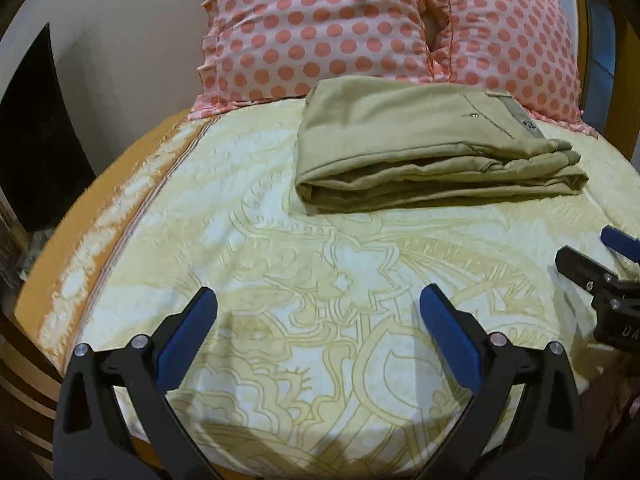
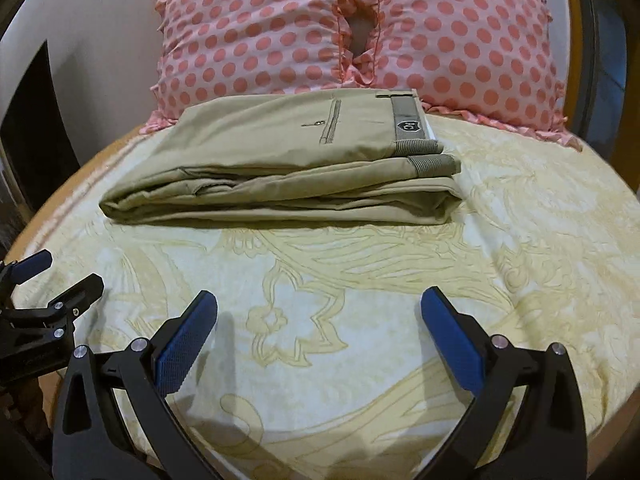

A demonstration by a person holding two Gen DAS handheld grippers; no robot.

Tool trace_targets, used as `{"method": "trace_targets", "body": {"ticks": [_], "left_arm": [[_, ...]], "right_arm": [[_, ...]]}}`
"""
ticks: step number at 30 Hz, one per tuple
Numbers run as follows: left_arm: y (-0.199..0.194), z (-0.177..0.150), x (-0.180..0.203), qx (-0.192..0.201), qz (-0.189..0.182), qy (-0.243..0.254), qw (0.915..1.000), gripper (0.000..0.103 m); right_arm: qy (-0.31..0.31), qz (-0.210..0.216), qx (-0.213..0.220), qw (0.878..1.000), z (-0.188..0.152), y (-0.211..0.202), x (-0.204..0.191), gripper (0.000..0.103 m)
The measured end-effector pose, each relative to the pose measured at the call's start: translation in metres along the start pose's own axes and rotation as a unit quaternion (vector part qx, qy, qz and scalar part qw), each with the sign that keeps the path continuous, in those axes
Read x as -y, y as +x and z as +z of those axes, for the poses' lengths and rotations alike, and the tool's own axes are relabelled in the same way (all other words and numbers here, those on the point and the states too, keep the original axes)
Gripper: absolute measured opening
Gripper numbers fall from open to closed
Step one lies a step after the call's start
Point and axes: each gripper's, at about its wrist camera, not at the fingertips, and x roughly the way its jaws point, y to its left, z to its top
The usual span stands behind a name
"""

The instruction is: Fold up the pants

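Khaki pants (image 1: 432, 148) lie folded into a compact stack on the bed, waistband and label to the right, just in front of the pillows; they also show in the right wrist view (image 2: 280, 172). My left gripper (image 1: 318, 304) is open and empty, hovering over the bedspread well short of the pants. My right gripper (image 2: 318, 306) is open and empty too, also short of the pants. The right gripper shows at the right edge of the left wrist view (image 1: 592, 256), and the left gripper at the left edge of the right wrist view (image 2: 60, 276).
Two pink polka-dot pillows (image 1: 320, 28) (image 2: 460, 40) lean at the head of the bed behind the pants. A cream and yellow floral bedspread (image 1: 280, 280) covers the bed. An orange mattress edge (image 1: 132, 152) and a white wall (image 1: 132, 60) lie to the left.
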Motion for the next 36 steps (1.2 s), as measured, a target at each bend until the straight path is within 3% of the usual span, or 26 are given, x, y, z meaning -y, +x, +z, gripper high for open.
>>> {"method": "trace_targets", "body": {"ticks": [4,16,36], "left_arm": [[0.003,-0.005,-0.008,0.003,-0.025,-0.029,0.9992,0.101],[0.001,-0.012,-0.004,0.028,-0.027,-0.026,0.9989,0.101],[0.000,-0.012,-0.003,0.030,-0.027,-0.026,0.9989,0.101]], "right_arm": [[-0.018,-0.025,0.008,0.999,-0.008,-0.002,-0.010,0.102],[-0.003,-0.039,0.037,0.999,-0.016,-0.005,-0.009,0.102],[-0.005,-0.038,0.039,0.999,-0.016,-0.005,-0.007,0.102]]}}
